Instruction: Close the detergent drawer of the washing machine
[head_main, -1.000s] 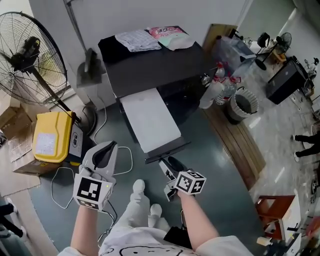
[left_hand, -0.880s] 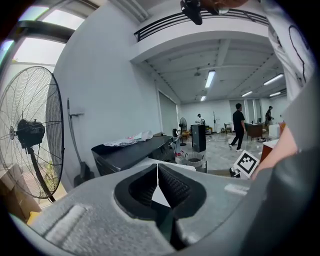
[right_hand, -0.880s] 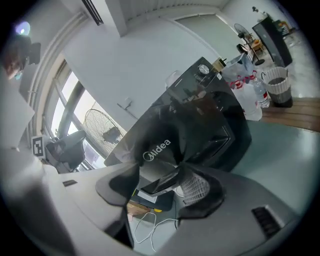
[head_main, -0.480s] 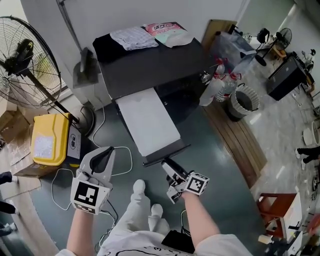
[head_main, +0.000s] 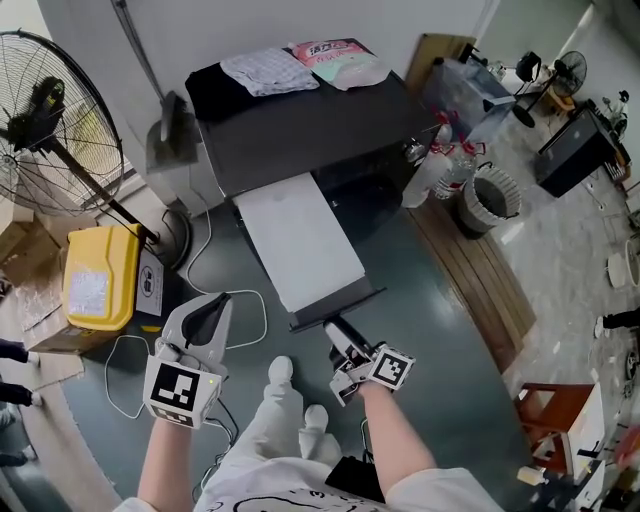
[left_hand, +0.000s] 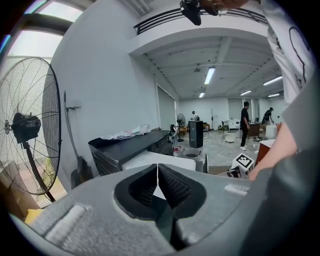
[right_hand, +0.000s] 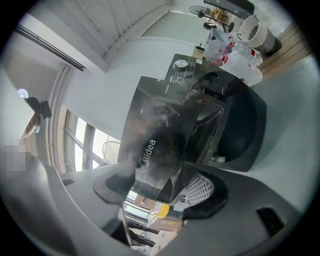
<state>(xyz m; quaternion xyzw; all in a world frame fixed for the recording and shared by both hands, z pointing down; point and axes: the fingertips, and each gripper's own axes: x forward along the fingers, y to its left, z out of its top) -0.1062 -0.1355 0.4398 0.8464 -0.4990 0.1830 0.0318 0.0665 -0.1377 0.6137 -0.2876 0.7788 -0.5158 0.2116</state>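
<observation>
The dark washing machine (head_main: 300, 120) stands against the wall. Its long white detergent drawer (head_main: 300, 240) is pulled out toward me and ends in a glossy dark front panel (head_main: 335, 305). My right gripper (head_main: 337, 330) is at that panel's near edge. In the right gripper view the panel (right_hand: 160, 145) lies between the jaws of the gripper (right_hand: 156, 189), which are opening, and the meshed pad (right_hand: 200, 189) stands off it. My left gripper (head_main: 212, 306) hangs left of the drawer over the floor. It is shut on nothing (left_hand: 158, 175).
A big standing fan (head_main: 60, 120) and a yellow box (head_main: 100, 275) are at the left. Water bottles (head_main: 440, 165), a bin (head_main: 487, 205) and a wooden board (head_main: 475, 280) lie right of the machine. Cloths (head_main: 265, 72) rest on its top. A white cable (head_main: 240, 310) loops on the floor.
My right gripper has rolled at the drawer's front panel and its jaws have spread wider. The left gripper has stayed about where it was.
</observation>
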